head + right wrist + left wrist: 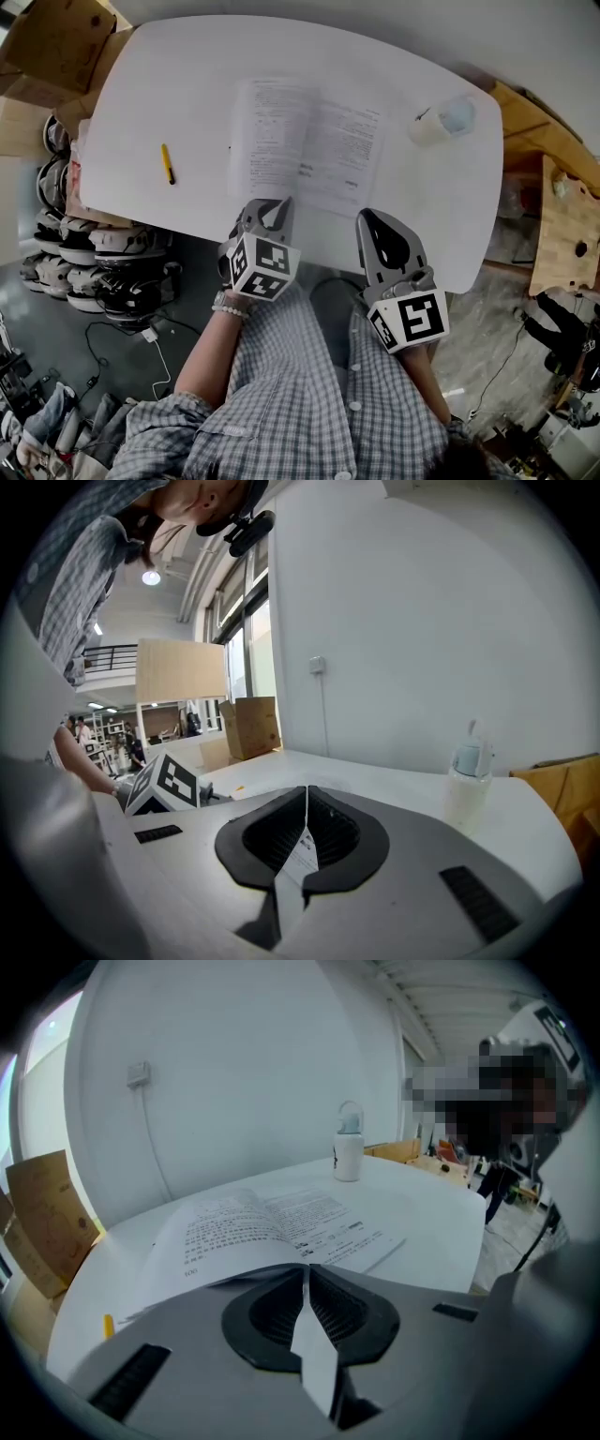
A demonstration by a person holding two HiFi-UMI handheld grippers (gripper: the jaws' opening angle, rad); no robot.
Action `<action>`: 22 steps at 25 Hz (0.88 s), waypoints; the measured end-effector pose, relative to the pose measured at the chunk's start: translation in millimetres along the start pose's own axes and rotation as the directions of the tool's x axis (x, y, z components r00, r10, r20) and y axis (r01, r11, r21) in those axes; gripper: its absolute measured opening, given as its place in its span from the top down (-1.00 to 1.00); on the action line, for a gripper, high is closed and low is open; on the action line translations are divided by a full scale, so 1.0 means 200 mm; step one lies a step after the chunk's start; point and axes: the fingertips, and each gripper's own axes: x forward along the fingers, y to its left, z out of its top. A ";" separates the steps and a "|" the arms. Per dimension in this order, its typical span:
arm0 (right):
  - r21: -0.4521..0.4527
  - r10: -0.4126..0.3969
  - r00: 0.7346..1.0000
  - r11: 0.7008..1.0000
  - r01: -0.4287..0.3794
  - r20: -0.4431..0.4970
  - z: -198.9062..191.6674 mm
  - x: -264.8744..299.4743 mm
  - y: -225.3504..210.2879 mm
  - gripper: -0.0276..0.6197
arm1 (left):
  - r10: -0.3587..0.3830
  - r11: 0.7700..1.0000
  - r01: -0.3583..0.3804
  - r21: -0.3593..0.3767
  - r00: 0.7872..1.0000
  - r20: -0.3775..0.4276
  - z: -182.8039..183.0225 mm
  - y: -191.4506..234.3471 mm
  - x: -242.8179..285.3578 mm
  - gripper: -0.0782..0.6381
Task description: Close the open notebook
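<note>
The open notebook point(305, 145) lies on the white table point(159, 94), pages of print facing up. My left gripper point(272, 204) is at its near edge by the spine, jaws together. In the left gripper view the tips point(307, 1267) meet the near edge of the notebook's point(253, 1227) left page, which stands a little off the table there. My right gripper point(375, 221) hovers at the table's near edge just right of the notebook, shut with nothing in it point(307, 791). Its view shows the left gripper's marker cube point(164, 785).
A yellow pen point(167, 163) lies left of the notebook. A white bottle point(448, 120) stands at the far right of the table. Cardboard boxes point(56, 47) sit beyond the left end, wooden furniture point(553, 187) to the right, helmets point(103, 272) on the floor.
</note>
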 end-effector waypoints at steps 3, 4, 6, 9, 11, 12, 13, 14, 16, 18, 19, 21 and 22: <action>-0.003 -0.012 1.000 1.000 0.012 0.003 0.01 0.00 -0.02 0.85 | -0.008 0.998 0.009 0.066 1.000 -0.013 0.00 -0.02 0.01 0.71; -0.004 -0.016 1.000 1.000 0.016 0.003 0.01 0.00 -0.03 0.85 | -0.009 0.996 0.011 0.093 1.000 -0.018 0.00 -0.03 0.02 0.71; -0.007 -0.024 1.000 1.000 0.024 -0.003 -0.01 0.01 -0.04 0.85 | -0.013 0.990 0.016 0.138 1.000 -0.025 0.01 -0.04 0.02 0.71; -0.021 -0.032 0.999 0.999 0.031 -0.033 -0.06 0.03 -0.06 0.85 | -0.019 0.986 0.024 0.162 0.999 -0.030 0.00 -0.05 0.03 0.71; -0.022 -0.019 0.998 1.000 0.018 -0.061 -0.11 0.06 -0.07 0.85 | -0.022 0.985 0.027 0.173 0.999 -0.033 0.00 -0.05 0.04 0.71; -0.009 0.004 0.997 1.000 -0.005 -0.077 -0.14 0.08 -0.06 0.85 | -0.023 0.984 0.029 0.178 0.999 -0.035 0.00 -0.06 0.04 0.71; 0.011 0.037 0.995 0.999 -0.036 -0.095 -0.17 0.11 -0.05 0.85 | -0.024 0.983 0.031 0.182 0.999 -0.036 0.01 -0.06 0.04 0.71; 0.027 0.072 0.991 0.997 -0.069 -0.112 -0.19 0.13 -0.04 0.84 | -0.025 0.983 0.031 0.183 0.999 -0.037 0.01 -0.06 0.05 0.71; 0.024 0.131 0.982 0.991 -0.129 -0.138 -0.22 0.18 0.00 0.84 | -0.024 0.982 0.031 0.186 0.999 -0.040 0.00 -0.06 0.05 0.70; 0.010 0.190 0.969 0.982 -0.190 -0.160 -0.25 0.23 0.05 0.59 | -0.022 0.979 0.031 0.200 0.999 -0.043 0.00 -0.06 0.05 0.70; 0.013 0.217 0.961 0.976 -0.218 -0.169 -0.26 0.25 0.07 0.51 | -0.022 0.977 0.031 0.210 0.999 -0.044 0.00 -0.06 0.05 0.70; 0.041 0.263 0.949 0.965 -0.260 -0.176 -0.28 0.30 0.11 0.43 | -0.021 0.972 0.032 0.233 0.999 -0.048 0.00 -0.07 0.05 0.70; 0.071 0.284 0.944 0.959 -0.276 -0.168 -0.27 0.32 0.12 0.40 | -0.021 0.970 0.032 0.241 0.999 -0.048 0.00 -0.07 0.05 0.70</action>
